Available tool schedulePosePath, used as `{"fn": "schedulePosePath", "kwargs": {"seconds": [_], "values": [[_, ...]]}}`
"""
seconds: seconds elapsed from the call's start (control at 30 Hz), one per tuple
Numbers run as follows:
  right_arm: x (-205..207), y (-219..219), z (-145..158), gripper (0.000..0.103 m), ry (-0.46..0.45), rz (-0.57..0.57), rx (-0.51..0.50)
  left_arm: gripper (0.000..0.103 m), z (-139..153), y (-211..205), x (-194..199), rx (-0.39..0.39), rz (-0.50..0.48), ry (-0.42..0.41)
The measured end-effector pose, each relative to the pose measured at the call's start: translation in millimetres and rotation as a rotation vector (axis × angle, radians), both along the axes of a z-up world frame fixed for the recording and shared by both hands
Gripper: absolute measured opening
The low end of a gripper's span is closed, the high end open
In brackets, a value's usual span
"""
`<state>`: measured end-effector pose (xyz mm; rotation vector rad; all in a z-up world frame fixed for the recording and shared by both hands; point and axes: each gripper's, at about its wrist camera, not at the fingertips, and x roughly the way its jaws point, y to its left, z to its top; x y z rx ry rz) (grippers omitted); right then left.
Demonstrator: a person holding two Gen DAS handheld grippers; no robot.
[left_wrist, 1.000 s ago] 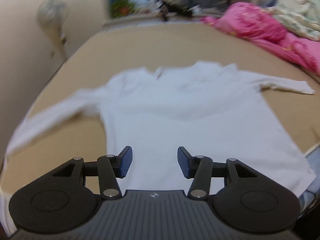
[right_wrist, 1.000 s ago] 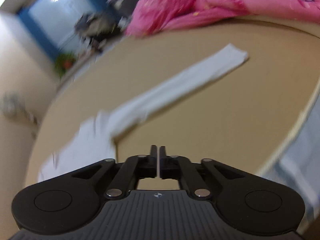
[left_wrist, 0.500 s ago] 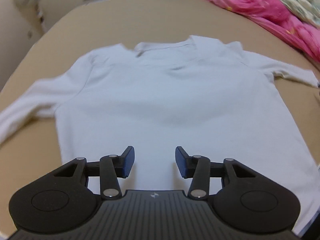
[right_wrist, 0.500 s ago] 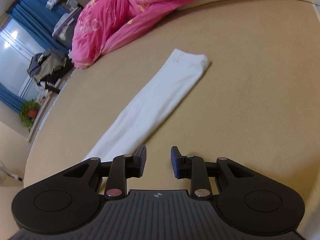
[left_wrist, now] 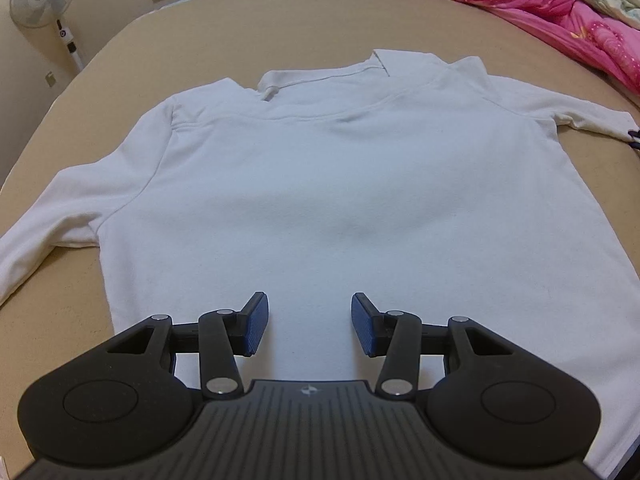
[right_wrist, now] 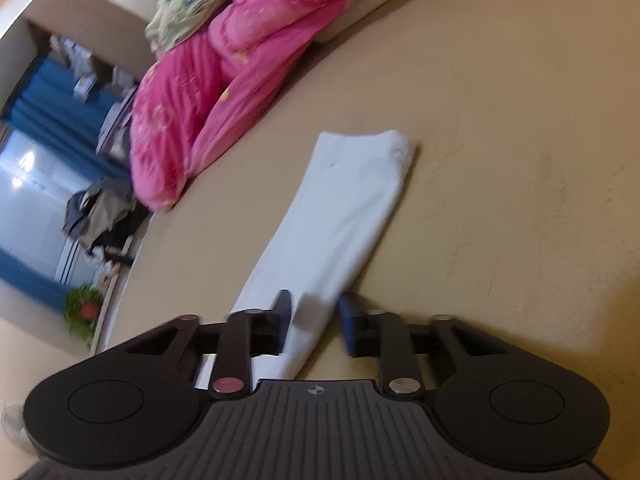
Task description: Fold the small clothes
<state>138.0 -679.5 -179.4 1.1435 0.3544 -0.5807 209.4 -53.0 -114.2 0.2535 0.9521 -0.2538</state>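
Observation:
A white long-sleeved shirt (left_wrist: 332, 184) lies flat and spread out on the tan bed (left_wrist: 280, 32), collar away from me, sleeves out to both sides. My left gripper (left_wrist: 310, 324) is open and empty just above the shirt's lower body, near the hem. In the right wrist view, the shirt's right sleeve (right_wrist: 344, 220) runs away to its cuff. My right gripper (right_wrist: 316, 320) is open and straddles that sleeve low over the bed; I cannot tell if the fingers touch it.
A pink quilt (left_wrist: 552, 12) with a floral blanket on top lies bunched along the bed's far right, also in the right wrist view (right_wrist: 224, 92). A standing fan (left_wrist: 44, 0) is at the far left. Blue curtains (right_wrist: 44, 120) and clutter lie beyond the bed.
My right gripper went from shut to open and moved onto the right sleeve, which now sits between its fingers. My left gripper stayed open and moved in lower over the shirt's body.

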Motion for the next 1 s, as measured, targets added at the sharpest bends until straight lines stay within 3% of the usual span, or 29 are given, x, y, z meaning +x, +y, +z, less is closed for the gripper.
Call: {"fn": "schedulePosePath", "kwargs": {"seconds": [0.03,0.13,0.2,0.3,0.4,0.53,0.63,0.7,0.77,0.8,0.87,1.0], "values": [[-0.6,0.5,-1.3,0.005,0.009,-0.016,-0.005,0.051,0.3,0.2,0.9,0.005,0.0,-0.004],[7.9,6.2,9.1,0.003,0.067,-0.035,-0.071,0.051,3.7,5.5,4.6,0.014,0.023,-0.017],[27.4,21.1,33.2,0.003,0.154,-0.02,-0.217,0.051,6.0,13.2,8.4,0.003,0.054,-0.012],[75.6,80.2,80.0,0.002,0.249,0.088,-0.528,0.051,12.8,27.8,14.8,-0.021,0.114,-0.006],[119.8,177.5,123.3,0.002,0.157,0.257,-0.745,0.051,22.7,47.5,23.6,-0.072,0.192,-0.004],[147.6,340.6,156.1,0.002,-0.068,0.577,-0.899,0.051,28.0,79.0,36.7,-0.132,0.306,0.025],[138.5,461.6,150.0,0.003,-0.191,0.868,-0.887,0.051,33.4,112.4,48.9,-0.199,0.404,0.044],[129.4,515.6,129.5,0.003,-0.177,1.07,-0.822,0.051,35.8,133.5,56.0,-0.244,0.471,0.056],[119.9,553.2,99.6,0.003,-0.09,1.311,-0.707,0.05,35.1,150.5,62.3,-0.296,0.52,0.085],[112.8,562.6,88.6,0.003,-0.041,1.397,-0.68,0.05,34.2,157.2,65.2,-0.324,0.541,0.1],[99.7,560.3,81.9,0.003,0.029,1.463,-0.69,0.047,33.8,162.4,69.2,-0.353,0.553,0.113],[72.7,496.9,105.7,0.012,0.05,1.403,-0.676,0.042,37.7,154.0,79.4,-0.398,0.516,0.096]]}}
